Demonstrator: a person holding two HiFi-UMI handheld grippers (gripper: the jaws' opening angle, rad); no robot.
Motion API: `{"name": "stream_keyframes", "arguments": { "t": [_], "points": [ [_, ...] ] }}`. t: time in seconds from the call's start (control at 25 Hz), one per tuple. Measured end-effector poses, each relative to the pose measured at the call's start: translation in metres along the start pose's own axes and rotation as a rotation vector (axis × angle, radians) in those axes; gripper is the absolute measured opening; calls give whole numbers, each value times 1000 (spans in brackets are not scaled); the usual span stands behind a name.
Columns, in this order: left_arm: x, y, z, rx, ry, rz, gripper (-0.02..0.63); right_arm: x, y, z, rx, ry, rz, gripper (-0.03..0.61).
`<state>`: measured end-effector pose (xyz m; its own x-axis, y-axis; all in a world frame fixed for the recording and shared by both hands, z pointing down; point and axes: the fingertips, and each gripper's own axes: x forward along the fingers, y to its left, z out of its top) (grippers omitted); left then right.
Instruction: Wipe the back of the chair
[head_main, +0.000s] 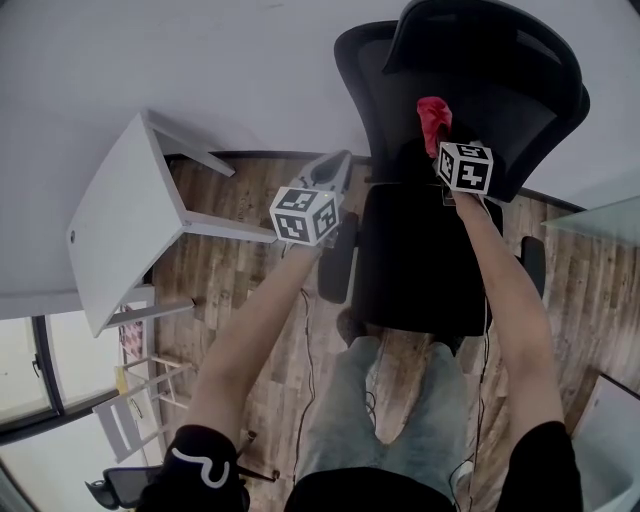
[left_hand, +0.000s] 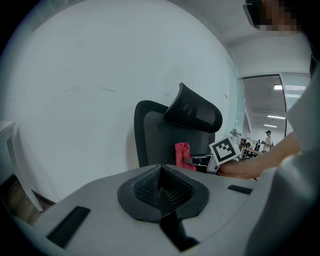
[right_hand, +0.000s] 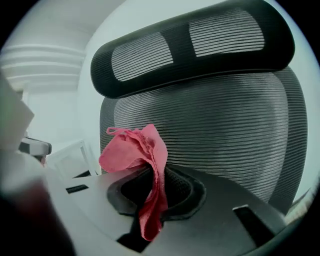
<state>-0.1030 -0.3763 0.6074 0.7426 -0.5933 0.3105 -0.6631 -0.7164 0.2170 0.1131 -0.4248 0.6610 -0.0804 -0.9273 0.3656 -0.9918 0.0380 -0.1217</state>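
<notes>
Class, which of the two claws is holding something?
The right claw: it grips a red cloth near the chair's mesh back. The left claw is shut on nothing.

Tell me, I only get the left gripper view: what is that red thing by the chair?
Observer: A red cloth, pinched between the right tongs. The right gripper view shows it hanging down through them.
Visitor: Where is whoever holds it?
Observer: The head view shows the person standing at the seat and reaching over it toward the chair back.
</notes>
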Motion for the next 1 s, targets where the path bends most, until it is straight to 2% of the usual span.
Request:
{"name": "stream_keyframes", "arguments": {
  "t": [0.48, 1.0],
  "points": [
    [41, -56, -7, -22, 11, -25, 25, -42, -93, -9, 25, -5, -86, 68],
    [74, -129, -10, 9, 20, -78, 25, -103, -203, -25, 75, 2, -223, 67]
  ]
}}
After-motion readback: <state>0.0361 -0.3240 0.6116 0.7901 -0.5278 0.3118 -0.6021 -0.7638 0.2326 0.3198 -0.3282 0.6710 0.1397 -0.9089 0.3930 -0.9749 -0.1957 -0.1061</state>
